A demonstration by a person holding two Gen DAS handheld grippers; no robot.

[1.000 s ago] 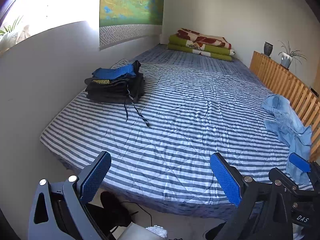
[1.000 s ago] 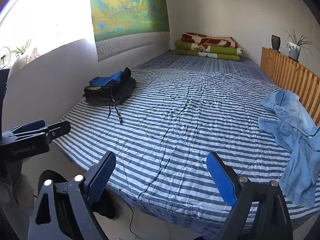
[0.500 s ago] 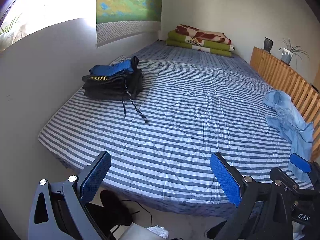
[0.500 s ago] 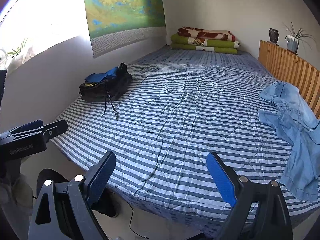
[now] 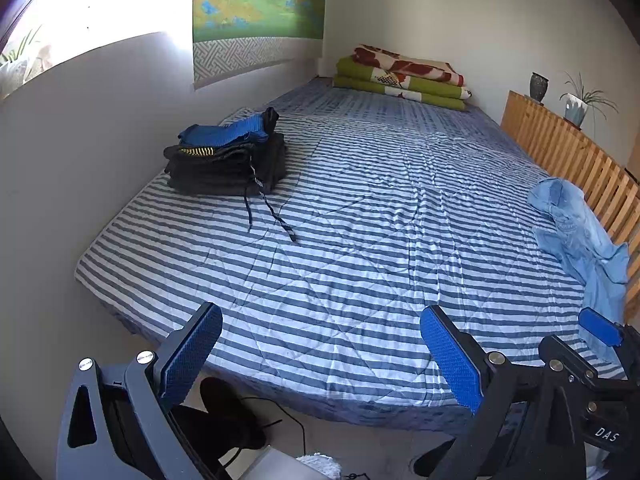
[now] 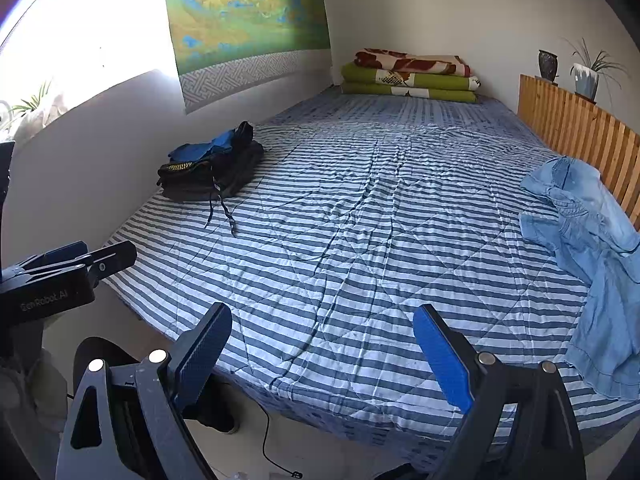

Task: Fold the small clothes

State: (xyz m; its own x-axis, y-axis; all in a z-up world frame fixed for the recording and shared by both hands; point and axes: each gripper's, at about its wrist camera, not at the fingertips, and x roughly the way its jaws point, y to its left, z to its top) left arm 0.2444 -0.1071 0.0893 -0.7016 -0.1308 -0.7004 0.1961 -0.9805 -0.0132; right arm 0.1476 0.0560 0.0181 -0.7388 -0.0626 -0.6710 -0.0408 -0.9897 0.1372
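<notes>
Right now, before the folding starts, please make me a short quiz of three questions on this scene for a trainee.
1. True or false: the light blue garment lies crumpled beside the wooden slats.
2. What tops the folded dark stack? A) a blue item B) a red towel C) a white sock
3. Do the right tongs hold anything?

Key: 1 true; 2 A; 3 no, they stand open, and so do the left tongs.

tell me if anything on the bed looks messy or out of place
The denim garment lies crumpled by the wooden rail, spilling towards the bed's edge. A drawstring trails loose from the otherwise neat folded pile. Nothing looks damaged.
</notes>
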